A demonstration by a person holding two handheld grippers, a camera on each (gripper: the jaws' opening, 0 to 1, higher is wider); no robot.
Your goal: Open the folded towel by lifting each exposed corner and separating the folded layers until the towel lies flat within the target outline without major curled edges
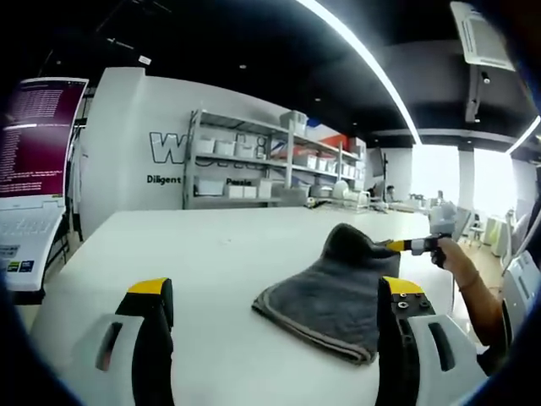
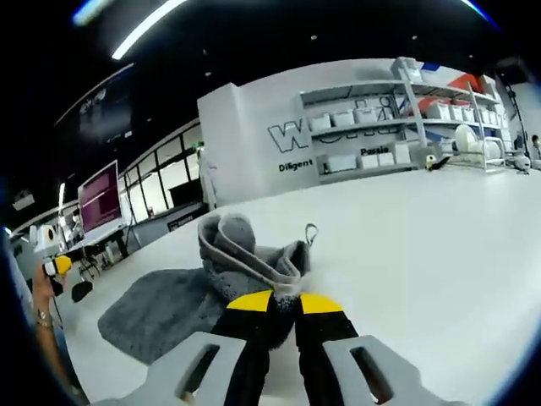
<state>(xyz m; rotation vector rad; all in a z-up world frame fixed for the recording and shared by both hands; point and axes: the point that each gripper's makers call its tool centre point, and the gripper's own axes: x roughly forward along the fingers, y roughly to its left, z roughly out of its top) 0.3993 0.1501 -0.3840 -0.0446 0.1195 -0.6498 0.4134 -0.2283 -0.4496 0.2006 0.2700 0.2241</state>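
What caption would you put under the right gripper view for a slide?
Right tongs pinch a corner of the grey towel and lift it off the white table.

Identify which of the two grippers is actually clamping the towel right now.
The right gripper: its jaws are shut on a lifted corner of the grey towel. The left gripper hangs open above the table, holding nothing.
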